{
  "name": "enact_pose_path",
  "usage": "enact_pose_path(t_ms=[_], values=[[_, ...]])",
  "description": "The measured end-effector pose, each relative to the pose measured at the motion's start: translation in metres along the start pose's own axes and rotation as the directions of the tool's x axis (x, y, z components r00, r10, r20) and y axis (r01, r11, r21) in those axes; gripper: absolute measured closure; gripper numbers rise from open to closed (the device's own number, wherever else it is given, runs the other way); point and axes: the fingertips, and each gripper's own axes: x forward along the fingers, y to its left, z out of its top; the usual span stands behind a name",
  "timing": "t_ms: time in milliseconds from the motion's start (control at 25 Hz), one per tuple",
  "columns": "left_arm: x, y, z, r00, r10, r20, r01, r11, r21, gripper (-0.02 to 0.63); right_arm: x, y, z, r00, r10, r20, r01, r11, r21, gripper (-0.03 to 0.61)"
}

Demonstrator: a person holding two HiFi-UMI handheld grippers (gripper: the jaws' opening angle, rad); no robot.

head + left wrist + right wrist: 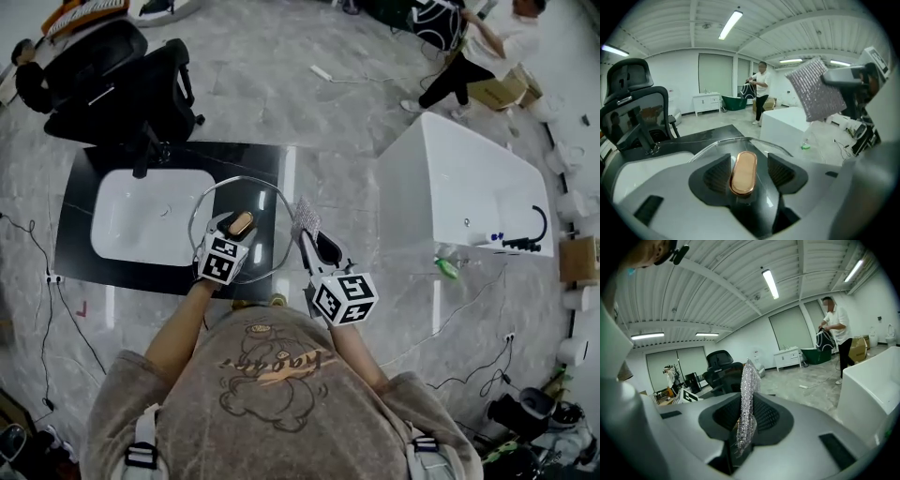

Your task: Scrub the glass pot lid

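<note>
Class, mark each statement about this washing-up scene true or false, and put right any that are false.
1. The right hand-held gripper is shut on a silver scrubbing cloth. True.
2. The left hand-held gripper is clamped on the lid's handle. False: its jaws stand apart, with the handle between them and the pads clear of it.
3. The glass pot lid lies on the black counter. True.
4. The scrubbing cloth is pressed flat on the lid. False: it is held up in the air, off the lid.
5. The office chair behind the counter is white. False: it is black.
</note>
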Motion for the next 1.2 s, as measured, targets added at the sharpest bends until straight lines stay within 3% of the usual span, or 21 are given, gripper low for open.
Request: enact_pose_path(t_ms=[280, 640, 800, 1200], values=[[0.034, 0.006, -0.025, 0.997, -0.012, -0.08, 0.012, 1.0, 0.002, 0.367, -0.004, -0.01, -0.003, 0.999, -0.031, -0.007, 0.031, 0.999, 0.006, 0.499], [0.035, 0.003, -0.025, 0.995, -0.036, -0.09, 0.036, 0.999, 0.001, 0.376, -0.001, -0.015, -0.006, 0.999, -0.036, -0.011, 0.036, 0.999, 0.011, 0.499], [0.034, 0.003, -0.025, 0.994, -0.05, -0.099, 0.051, 0.999, 0.007, 0.428, 0.0, -0.014, -0.009, 0.999, -0.036, -0.02, 0.036, 0.999, 0.011, 0.499], [0.035, 0.004, -0.029, 0.989, -0.058, -0.137, 0.058, 0.998, -0.004, 0.433, 0.002, -0.011, -0.013, 0.999, -0.028, -0.025, 0.028, 1.0, 0.011, 0.499]])
